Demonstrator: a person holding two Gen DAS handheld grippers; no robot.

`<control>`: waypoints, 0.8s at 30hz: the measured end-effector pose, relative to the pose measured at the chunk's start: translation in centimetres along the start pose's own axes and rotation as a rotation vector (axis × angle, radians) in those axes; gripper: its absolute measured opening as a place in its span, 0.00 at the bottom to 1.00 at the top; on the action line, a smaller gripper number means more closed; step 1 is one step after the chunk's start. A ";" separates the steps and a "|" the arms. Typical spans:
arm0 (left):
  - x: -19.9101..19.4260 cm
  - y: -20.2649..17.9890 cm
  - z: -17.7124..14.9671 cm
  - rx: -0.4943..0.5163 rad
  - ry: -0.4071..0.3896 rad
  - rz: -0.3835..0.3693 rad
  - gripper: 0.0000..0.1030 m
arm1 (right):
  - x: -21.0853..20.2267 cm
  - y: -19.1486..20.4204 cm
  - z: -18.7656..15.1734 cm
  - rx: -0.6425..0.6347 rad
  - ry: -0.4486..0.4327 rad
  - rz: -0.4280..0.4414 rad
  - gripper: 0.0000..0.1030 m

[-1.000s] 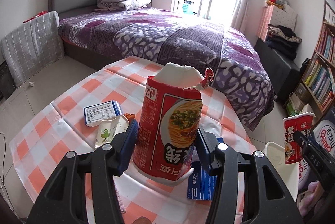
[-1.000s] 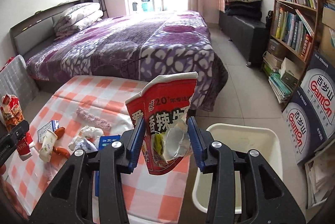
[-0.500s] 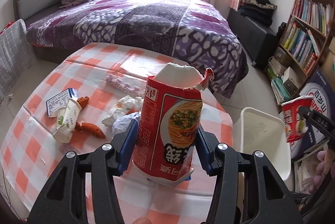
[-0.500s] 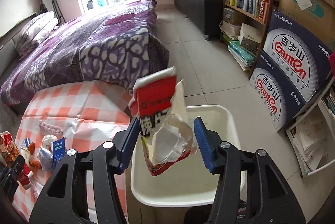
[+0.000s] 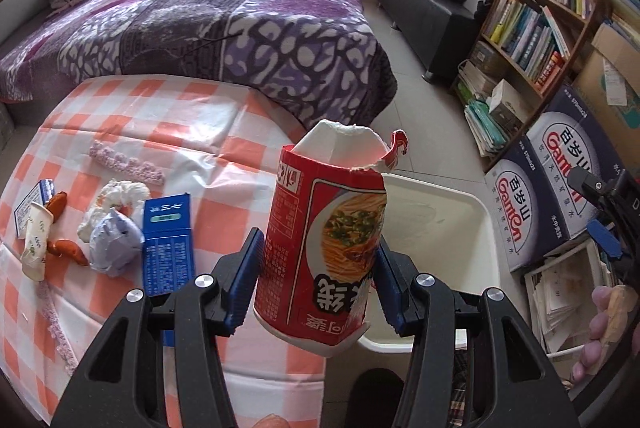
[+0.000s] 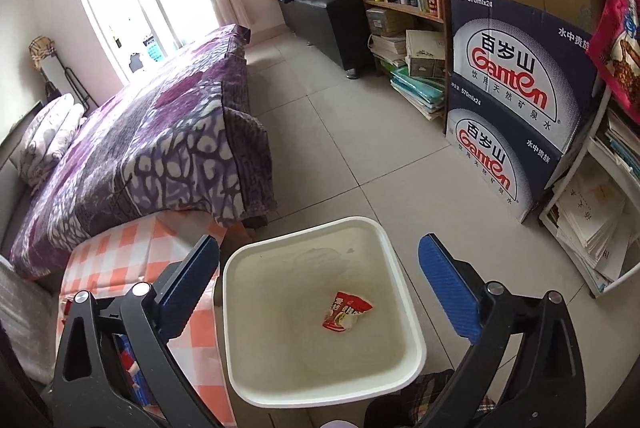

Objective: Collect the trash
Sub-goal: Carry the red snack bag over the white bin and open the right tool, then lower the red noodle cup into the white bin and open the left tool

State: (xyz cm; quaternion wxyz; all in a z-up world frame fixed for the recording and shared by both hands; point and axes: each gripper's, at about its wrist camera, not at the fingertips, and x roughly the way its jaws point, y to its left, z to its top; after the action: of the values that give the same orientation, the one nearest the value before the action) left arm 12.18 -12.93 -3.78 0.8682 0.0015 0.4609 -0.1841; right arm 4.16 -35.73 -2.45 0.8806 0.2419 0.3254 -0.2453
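Fingers on the right gripper point(image 6: 320, 288) have just been opening and stand wide, nothing between them — the red wrapper point(image 6: 345, 316) lies in the white bin point(image 6: 404, 292) directly below. Left gripper point(image 5: 316, 280) clamps a torn red noodle cup point(image 5: 324, 240), carried toward that bin, presumably next in. More litter waits on the checked table point(image 5: 192, 132) — a blue carton point(image 5: 168, 244).

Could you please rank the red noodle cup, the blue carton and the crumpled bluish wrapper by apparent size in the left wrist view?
1. red noodle cup, though nearest the camera
2. blue carton
3. crumpled bluish wrapper
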 end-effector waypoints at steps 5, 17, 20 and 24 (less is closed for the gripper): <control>1.5 -3.6 0.7 0.039 0.039 -0.043 0.51 | 0.0 -2.4 0.9 0.069 -0.003 0.001 0.93; 4.8 -8.5 2.9 0.053 0.122 -0.171 0.60 | -0.5 -5.3 2.3 0.140 -0.049 -0.018 0.93; 4.8 -8.0 3.1 0.035 0.124 -0.174 0.63 | -0.4 -4.9 2.3 0.135 -0.058 -0.022 0.93; 4.5 -6.9 2.8 0.038 0.105 -0.134 0.64 | -0.2 -4.1 2.1 0.123 -0.055 -0.023 0.93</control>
State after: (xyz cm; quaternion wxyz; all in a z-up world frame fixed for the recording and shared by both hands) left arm 14.46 -21.29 -4.64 0.8283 -0.0029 0.5014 -0.2502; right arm 2.58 -40.00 -1.94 0.8698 0.2850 0.2881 -0.2816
